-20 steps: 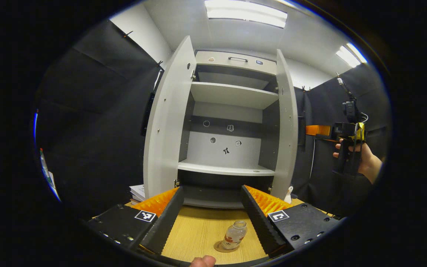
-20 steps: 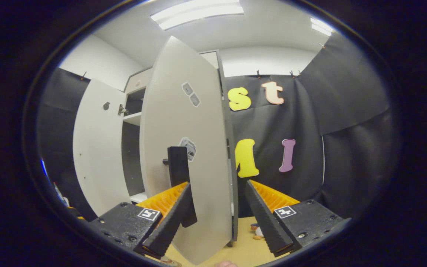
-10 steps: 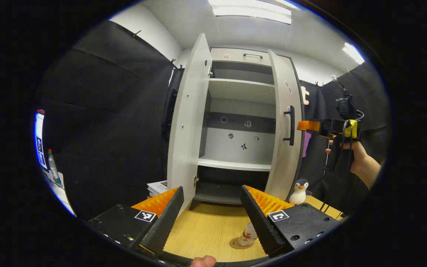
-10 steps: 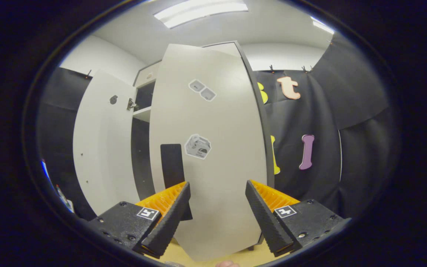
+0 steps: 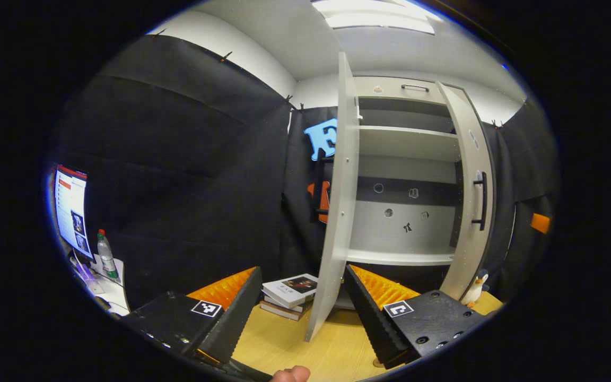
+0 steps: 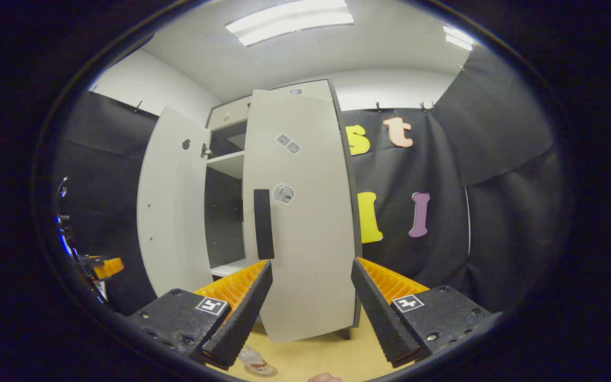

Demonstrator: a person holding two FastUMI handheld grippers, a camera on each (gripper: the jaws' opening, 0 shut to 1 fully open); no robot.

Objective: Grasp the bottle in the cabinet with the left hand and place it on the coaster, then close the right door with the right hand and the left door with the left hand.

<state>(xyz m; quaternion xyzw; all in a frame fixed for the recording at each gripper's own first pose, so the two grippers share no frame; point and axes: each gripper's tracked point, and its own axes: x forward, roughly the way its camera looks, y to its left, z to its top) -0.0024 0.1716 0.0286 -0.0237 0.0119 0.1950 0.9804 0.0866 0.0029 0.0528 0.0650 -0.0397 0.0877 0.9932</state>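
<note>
While both grippers are held above the wooden table, their jaws are set wide apart and nothing is gripped between them. In the left gripper view, the left gripper is seen pointed at the thin front edge of the left door, which is swung open and stands edge-on between the 2 fingers. A stack of books is seen on the table just left of that edge. In the right gripper view, the right gripper is seen facing the outer face of the right door, which is nearly shut, with its dark handle near the free edge; no contact with the door can be made out. The bottle is seen at the bottom of that view, standing on the coaster on the table, partly hidden behind a finger. Farther back, the cabinet is seen with its shelves bare, and a penguin toy stands beside the right door's foot.
</note>
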